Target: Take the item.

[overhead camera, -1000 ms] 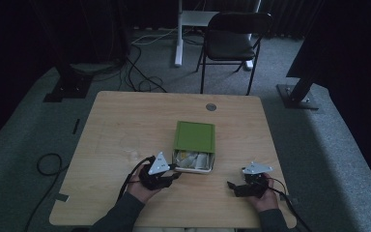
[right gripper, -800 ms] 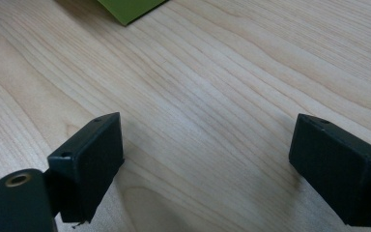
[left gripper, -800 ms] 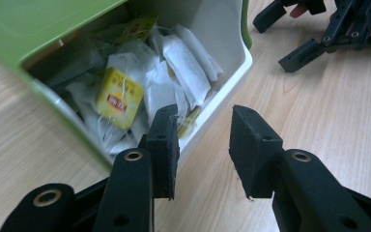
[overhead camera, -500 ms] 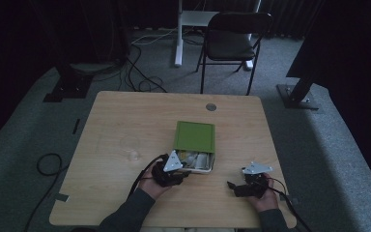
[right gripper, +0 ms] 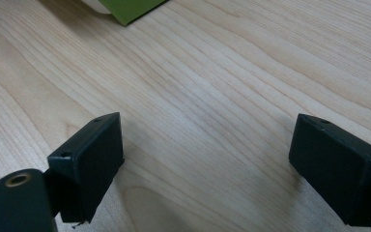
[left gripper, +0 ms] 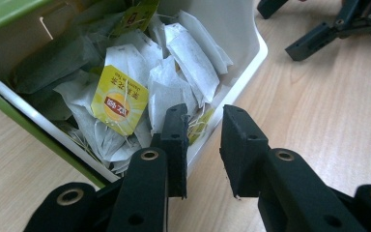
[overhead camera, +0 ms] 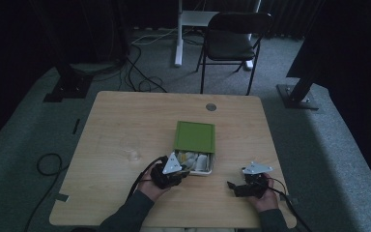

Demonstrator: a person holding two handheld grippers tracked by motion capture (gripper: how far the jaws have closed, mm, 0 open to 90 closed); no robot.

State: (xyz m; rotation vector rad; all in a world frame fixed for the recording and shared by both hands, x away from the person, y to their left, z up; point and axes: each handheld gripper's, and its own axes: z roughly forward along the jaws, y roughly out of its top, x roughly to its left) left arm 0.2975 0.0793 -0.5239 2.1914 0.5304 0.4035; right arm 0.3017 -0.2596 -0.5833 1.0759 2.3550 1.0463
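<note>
Reaching into the open end of the green box (overhead camera: 194, 137), the left gripper (left gripper: 202, 145) has its jaws set a narrow gap apart and gripping nothing: one jaw sits inside the white tray (left gripper: 251, 60) that slides out of the box, over the tea bags, while the other hangs just outside the tray's wall, so the two straddle that wall at the tray's near corner. Judged from that stance, the aim is either to pinch a bag lying against the wall or to take the wall itself and draw the tray further out; which of the two cannot be told. The tray holds a loose heap of white paper tea bags (left gripper: 188, 53), and a yellow tag (left gripper: 119, 99) on a thread lies on top, just beside the inner jaw. The bags are limp and tangled by their strings, so lifting one would probably drag others with it. The right gripper (right gripper: 205, 162) rests low over bare table (right gripper: 232, 72) to the right of the box, well apart from it, jaws spread wide and empty, probably parked until it is needed; only a green corner of the box (right gripper: 135, 8) shows at the top of its view. In the high view the box lies near the front middle of the table, its open end toward the person, with a small round grommet (overhead camera: 211, 107) beyond it and a folding chair (overhead camera: 232, 43) past the table's far edge.
</note>
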